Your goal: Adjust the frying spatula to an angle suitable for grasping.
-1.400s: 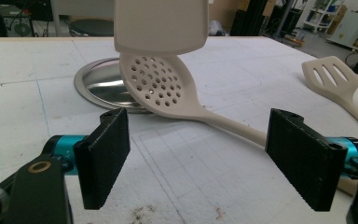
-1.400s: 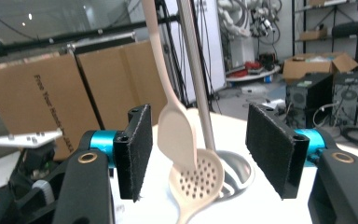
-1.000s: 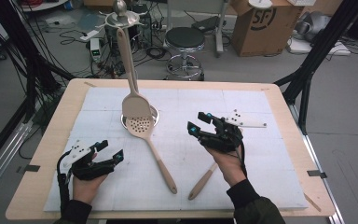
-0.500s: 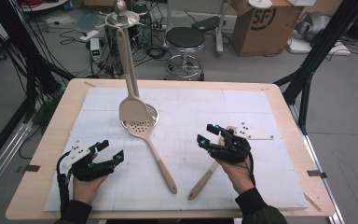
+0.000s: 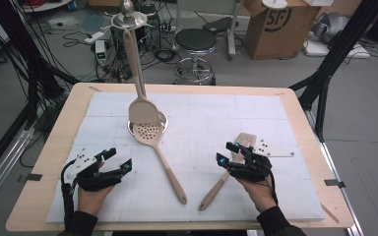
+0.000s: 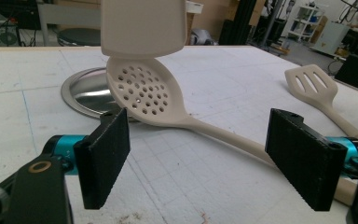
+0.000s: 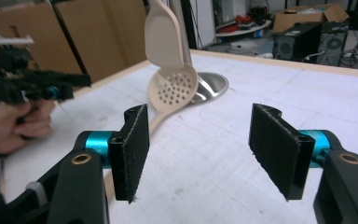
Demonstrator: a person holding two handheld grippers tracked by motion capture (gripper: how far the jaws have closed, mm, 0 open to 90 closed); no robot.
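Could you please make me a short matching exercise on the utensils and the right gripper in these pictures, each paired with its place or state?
Things:
1. perforated spoon
2. slotted spatula
3. hanging utensil
4. right gripper

Places or states:
A. jaws open, nothing between them
B. suspended from the stand's top
C. head resting over the round metal base
D. lying on the mat beneath the right hand

Pairs: 1-C, 2-D, 3-B, 4-A

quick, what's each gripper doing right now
left gripper: open, holding nothing, resting near the skimmer.
right gripper: open, holding nothing, over the slotted spatula.
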